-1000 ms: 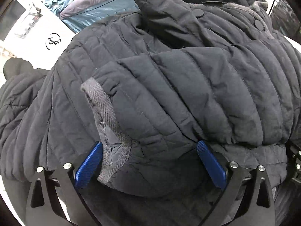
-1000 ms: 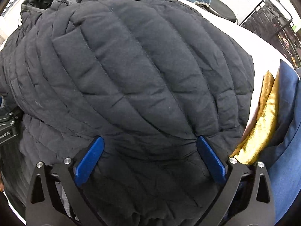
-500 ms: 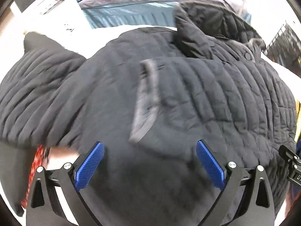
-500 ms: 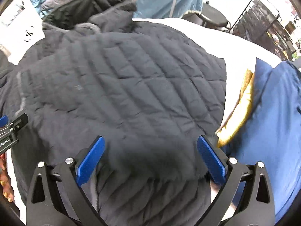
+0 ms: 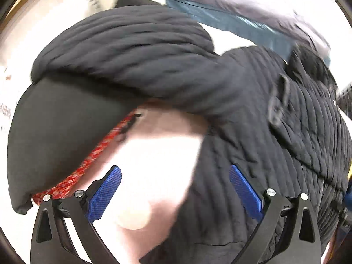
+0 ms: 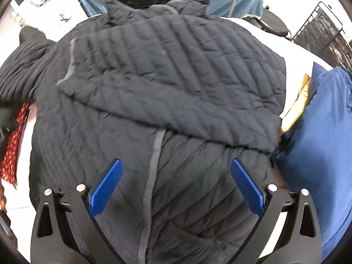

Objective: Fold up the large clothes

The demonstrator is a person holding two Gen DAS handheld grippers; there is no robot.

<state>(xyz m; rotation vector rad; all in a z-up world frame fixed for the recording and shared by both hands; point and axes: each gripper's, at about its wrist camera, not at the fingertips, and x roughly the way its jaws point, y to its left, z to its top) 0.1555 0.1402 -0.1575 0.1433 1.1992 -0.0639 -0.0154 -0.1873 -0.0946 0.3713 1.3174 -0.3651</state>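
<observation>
Right wrist: quilted jacket (image 6: 176, 77) covers white surface (image 6: 292, 50); wire rack (image 6: 325, 28) behind.

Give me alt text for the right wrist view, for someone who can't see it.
A dark quilted jacket lies on a white surface, one sleeve folded across its front, collar at the top. The right gripper hovers open above it, holding nothing. A blue cushion and gold fabric sit to the right.
</observation>
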